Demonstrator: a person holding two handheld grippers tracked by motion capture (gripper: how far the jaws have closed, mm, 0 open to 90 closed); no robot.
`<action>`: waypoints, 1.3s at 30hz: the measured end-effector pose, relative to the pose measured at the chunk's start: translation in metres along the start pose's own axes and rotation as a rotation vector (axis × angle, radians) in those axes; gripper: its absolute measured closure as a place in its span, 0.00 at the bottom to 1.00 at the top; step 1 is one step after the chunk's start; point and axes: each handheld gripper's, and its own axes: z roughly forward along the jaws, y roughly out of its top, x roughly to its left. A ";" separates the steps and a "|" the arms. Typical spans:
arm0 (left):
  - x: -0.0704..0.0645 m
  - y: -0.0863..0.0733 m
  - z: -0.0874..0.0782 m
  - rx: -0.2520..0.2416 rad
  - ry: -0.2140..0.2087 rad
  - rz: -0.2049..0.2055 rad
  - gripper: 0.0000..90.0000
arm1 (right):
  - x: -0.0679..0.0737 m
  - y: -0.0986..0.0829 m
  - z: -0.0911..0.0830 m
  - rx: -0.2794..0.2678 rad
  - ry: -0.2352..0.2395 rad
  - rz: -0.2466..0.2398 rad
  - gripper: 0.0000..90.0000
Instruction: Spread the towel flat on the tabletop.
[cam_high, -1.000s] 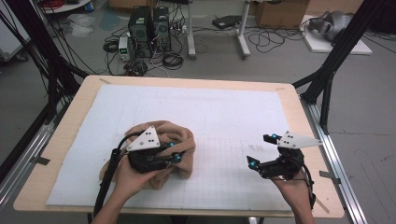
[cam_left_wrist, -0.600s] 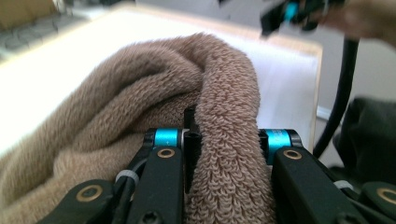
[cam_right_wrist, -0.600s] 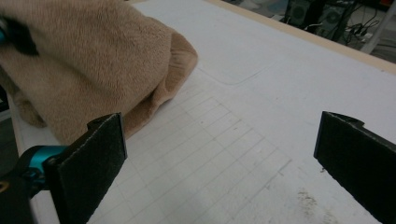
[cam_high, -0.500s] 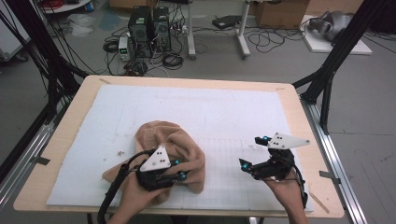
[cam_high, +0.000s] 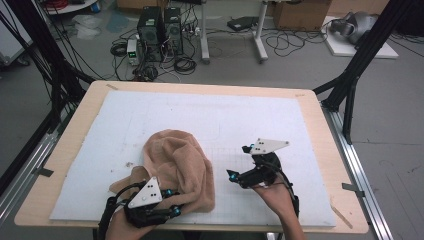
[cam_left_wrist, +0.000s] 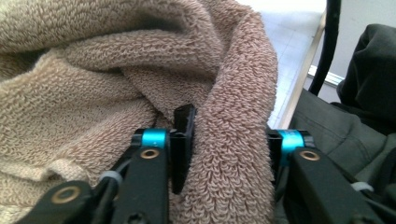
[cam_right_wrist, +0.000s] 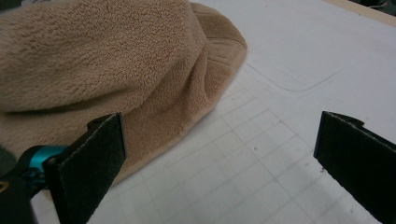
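1. Towel (cam_high: 177, 167) lies bunched at the lower left of the high view, on the white surface (cam_high: 240, 115).
2. Left claw (cam_left_wrist: 229, 154) grasps a thick towel fold (near edge).
3. Right claw (cam_right_wrist: 219, 158) is released, just beside the towel.

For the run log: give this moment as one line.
left tongs: shut on towel fold | right tongs: open, beside towel edge, apart | towel: bunched on white mat

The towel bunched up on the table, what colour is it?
The towel is a plain light brown, tan terry cloth without any pattern, seen best in the right gripper view.
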 end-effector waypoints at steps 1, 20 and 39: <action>0.000 0.000 0.000 0.000 0.000 0.000 0.68 | 0.001 0.001 0.005 0.000 0.006 0.001 0.06; 0.010 0.010 -0.044 -0.097 0.030 -0.017 0.49 | 0.002 0.000 0.077 0.132 0.094 -0.084 0.53; 0.030 0.011 -0.050 -0.127 0.080 -0.046 0.50 | 0.002 -0.006 0.035 0.211 0.071 -0.159 0.95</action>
